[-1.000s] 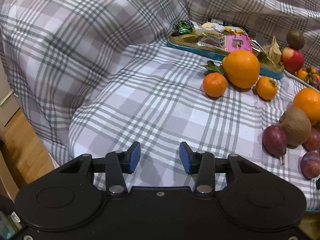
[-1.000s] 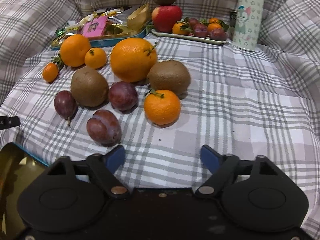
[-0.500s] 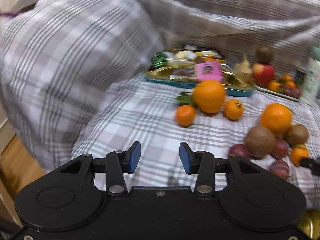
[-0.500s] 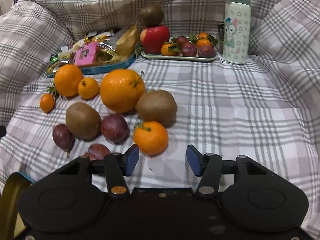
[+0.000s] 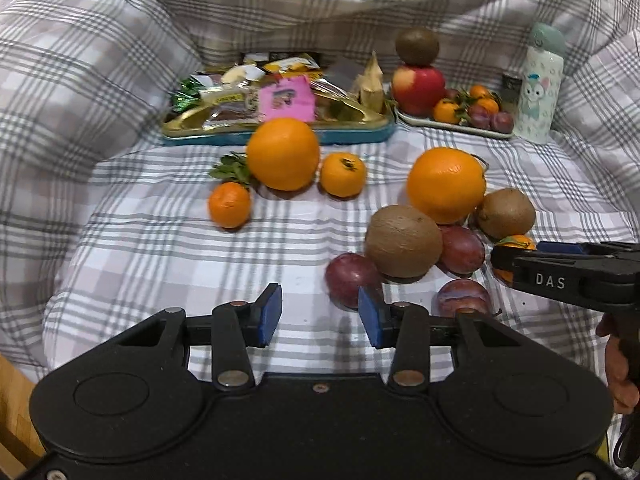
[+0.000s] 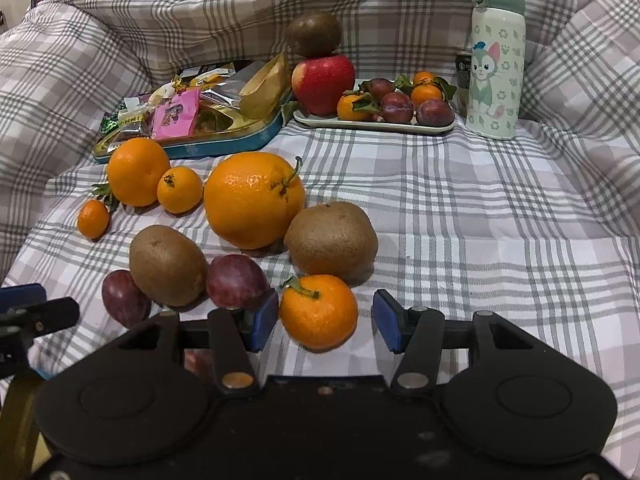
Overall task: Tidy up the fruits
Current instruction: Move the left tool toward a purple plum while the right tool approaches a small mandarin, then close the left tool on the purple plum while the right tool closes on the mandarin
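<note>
Loose fruit lies on the checked cloth: a big orange [image 6: 254, 200], two kiwis [image 6: 332, 238] [image 6: 168, 266], plums [image 6: 236, 282] and a small mandarin [image 6: 318, 316]. My right gripper [image 6: 325, 322] stands open around that mandarin. Its left pad is almost against the fruit and a gap shows at the right pad. In the left wrist view my left gripper [image 5: 320, 316] is open and holds nothing, low over the cloth just left of a plum [image 5: 352, 280]. The right gripper's finger [image 5: 560, 270] reaches in from the right edge there.
A fruit plate [image 6: 374, 124] at the back holds an apple [image 6: 323, 82] topped by a kiwi, with mandarins and plums. A snack tin [image 6: 224, 140] sits to its left and a bottle [image 6: 496, 60] to its right. Another orange [image 6: 138, 172] and two mandarins lie at the left.
The right gripper's jaws have narrowed and moved forward around the small mandarin. The left gripper has swung right and risen, so the fruit cluster now sits in front of it.
</note>
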{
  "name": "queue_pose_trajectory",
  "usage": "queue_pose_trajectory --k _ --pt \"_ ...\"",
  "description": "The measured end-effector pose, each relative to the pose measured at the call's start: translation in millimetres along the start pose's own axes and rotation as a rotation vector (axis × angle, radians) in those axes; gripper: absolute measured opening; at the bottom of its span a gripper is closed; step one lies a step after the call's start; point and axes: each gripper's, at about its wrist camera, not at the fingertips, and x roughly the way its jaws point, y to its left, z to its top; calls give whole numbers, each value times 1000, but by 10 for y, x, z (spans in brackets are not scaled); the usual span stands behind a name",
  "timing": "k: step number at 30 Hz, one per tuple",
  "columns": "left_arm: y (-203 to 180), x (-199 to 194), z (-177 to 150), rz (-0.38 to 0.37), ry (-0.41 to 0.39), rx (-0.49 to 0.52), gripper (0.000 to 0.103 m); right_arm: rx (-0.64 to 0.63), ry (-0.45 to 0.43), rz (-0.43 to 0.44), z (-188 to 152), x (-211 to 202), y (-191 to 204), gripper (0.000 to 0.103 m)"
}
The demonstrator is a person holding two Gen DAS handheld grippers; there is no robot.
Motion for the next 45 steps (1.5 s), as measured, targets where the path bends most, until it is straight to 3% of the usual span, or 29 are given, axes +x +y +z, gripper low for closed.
queue_pose_trajectory --k 13,31,37,45 --pt "-52 313 66 -57 54 -37 53 -28 0 -8 -11 140 45 56" --pt "-80 501 94 -69 84 -61 53 -76 -46 -33 -83 146 100 56" --pt "-61 511 112 -78 87 -78 52 -62 -41 -24 -101 102 64 45" --pt "-27 414 92 -100 83 -97 51 -24 -25 -16 -154 -4 17 44"
